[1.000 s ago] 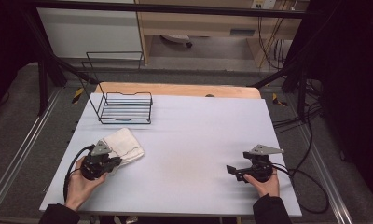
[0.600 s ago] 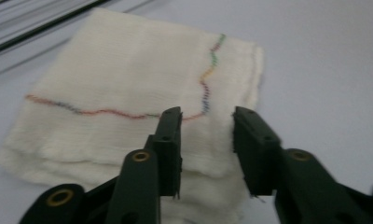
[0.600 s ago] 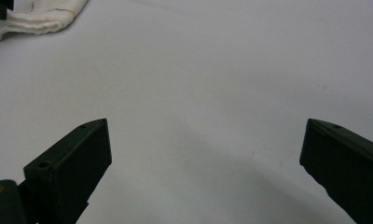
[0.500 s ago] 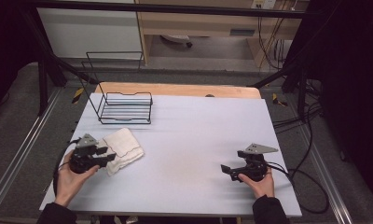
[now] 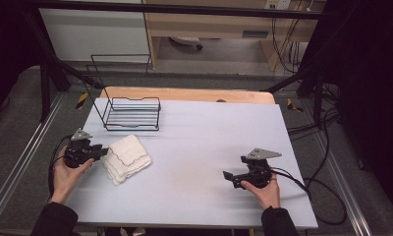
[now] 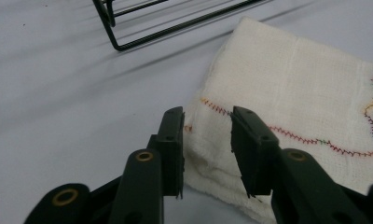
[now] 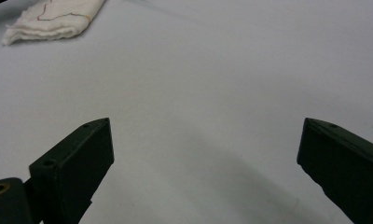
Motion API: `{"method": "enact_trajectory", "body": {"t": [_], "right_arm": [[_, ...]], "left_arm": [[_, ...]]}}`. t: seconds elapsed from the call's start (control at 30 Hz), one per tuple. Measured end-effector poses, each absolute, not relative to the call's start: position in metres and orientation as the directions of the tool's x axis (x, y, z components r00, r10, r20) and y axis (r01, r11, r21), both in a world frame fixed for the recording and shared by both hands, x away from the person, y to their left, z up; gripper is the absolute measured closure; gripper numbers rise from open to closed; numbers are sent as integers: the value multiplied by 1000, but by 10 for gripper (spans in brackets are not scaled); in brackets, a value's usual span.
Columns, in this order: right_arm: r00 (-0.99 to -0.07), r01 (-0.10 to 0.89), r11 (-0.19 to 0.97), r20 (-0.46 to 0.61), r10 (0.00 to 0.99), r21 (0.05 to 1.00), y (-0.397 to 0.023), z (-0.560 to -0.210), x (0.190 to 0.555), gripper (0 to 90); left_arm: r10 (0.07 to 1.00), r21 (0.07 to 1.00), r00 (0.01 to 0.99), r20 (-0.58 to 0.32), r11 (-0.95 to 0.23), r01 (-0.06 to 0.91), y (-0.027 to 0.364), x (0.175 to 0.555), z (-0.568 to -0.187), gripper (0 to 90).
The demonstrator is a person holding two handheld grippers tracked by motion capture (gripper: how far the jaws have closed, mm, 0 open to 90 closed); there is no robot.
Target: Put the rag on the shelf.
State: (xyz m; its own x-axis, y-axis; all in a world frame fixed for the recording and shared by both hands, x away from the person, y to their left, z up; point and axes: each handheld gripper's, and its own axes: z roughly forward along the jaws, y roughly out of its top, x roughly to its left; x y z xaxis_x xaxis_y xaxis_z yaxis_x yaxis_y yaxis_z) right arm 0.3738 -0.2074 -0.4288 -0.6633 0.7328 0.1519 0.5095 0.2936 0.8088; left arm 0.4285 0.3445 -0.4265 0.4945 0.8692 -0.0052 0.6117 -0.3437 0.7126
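The table [image 5: 194,147] is a pale, bare sheet running from a wooden strip at its far edge to the near edge where the person's forearms come in, and most of its middle and right half lies open, with wide free room between the two grippers. At the far left stands a black wire basket [image 5: 132,114], close to the left edge and just short of the wooden strip; the left gripper view catches its lower bars [image 6: 175,23] lying beyond the cloth. The folded white cloth [image 5: 126,158] sits on the left part of the table, just in front of the basket and apart from it, near the left edge. From the high view it reads as a plain pale square; the left gripper view shows what that view cannot: a loose open weave, several stacked layers at the near fold, and a wavy line of many-coloured stitching [image 6: 315,137] across its top. The right gripper view sees the cloth [image 7: 54,18] far off at its upper left corner. The left gripper [image 5: 102,152] is at the cloth's left side, its jaws parted a narrow way with the cloth's corner between them, not closed on it. The right gripper [image 5: 228,175] rests low over bare table, well apart from everything, jaws spread wide and empty.
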Motion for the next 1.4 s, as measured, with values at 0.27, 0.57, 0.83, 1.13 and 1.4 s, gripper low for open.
{"method": "enact_trajectory", "body": {"t": [0.27, 0.57, 0.83, 1.13, 1.4], "right_arm": [[-683, 499, 322, 136, 718, 805, -176, -424, 380, 52], [-721, 472, 333, 140, 679, 816, -119, -421, 392, 57], [-728, 466, 362, 116, 676, 807, -56, -422, 408, 102], [-741, 479, 387, 126, 660, 788, 7, -433, 422, 306], [-742, 501, 397, 146, 654, 769, 45, -441, 430, 440]], "left_arm": [[869, 704, 490, 70, -391, 593, 347, 429, -425, 877], [895, 713, 443, 50, -342, 612, 354, 438, -431, 858], [900, 701, 436, 22, -325, 635, 354, 443, -440, 630], [880, 701, 475, -9, -334, 631, 352, 443, -442, 788], [885, 695, 465, -18, -323, 642, 351, 443, -441, 840]]}}
